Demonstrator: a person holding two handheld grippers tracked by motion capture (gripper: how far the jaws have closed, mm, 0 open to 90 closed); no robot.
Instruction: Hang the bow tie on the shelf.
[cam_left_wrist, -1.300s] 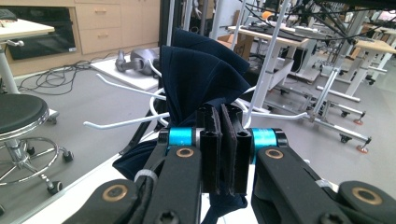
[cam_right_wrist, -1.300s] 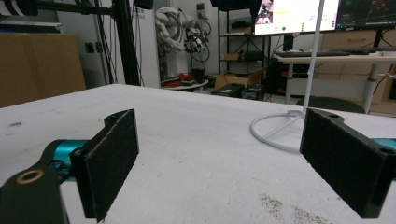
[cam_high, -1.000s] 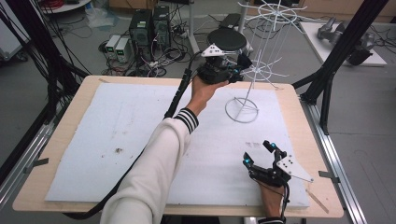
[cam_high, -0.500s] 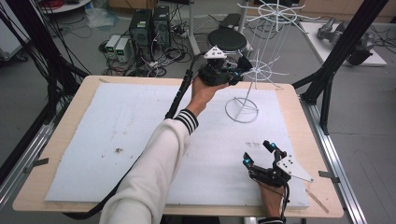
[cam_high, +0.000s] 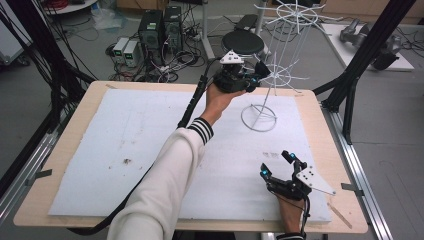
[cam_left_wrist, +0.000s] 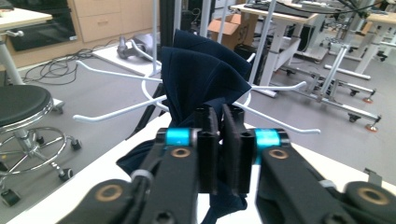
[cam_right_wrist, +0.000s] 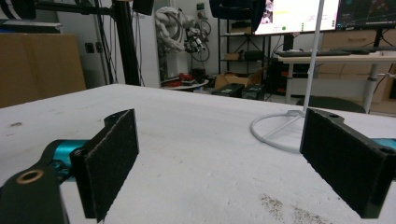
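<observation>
- The right gripper (cam_high: 278, 163) rests low on the near right part of the white foam sheet (cam_high: 125, 145), its jaws spread wide apart with nothing between them; the right gripper view looks across bare foam between the two black pads (cam_right_wrist: 112, 158).
- Farther in, the person's left arm in a white sleeve (cam_high: 165, 185) with a striped cuff reaches across the table (cam_high: 50, 165) to the far edge.
- The left gripper (cam_high: 260, 75) is held up at the white wire rack (cam_high: 277, 75), level with its lower ring of arms.
- In the left gripper view a dark navy cloth (cam_left_wrist: 201, 79) stands bunched over those wire arms; the jaws have just been opening and stand narrowly apart, with a fold of the cloth between them, though whether the pads still press it is hard to tell.
- The rack's round base (cam_high: 258, 118) sits on the foam, well apart from the right gripper.
- No brand, label or writing can be read on these things; the monitors (cam_right_wrist: 299, 14) far behind are too small to read.
</observation>
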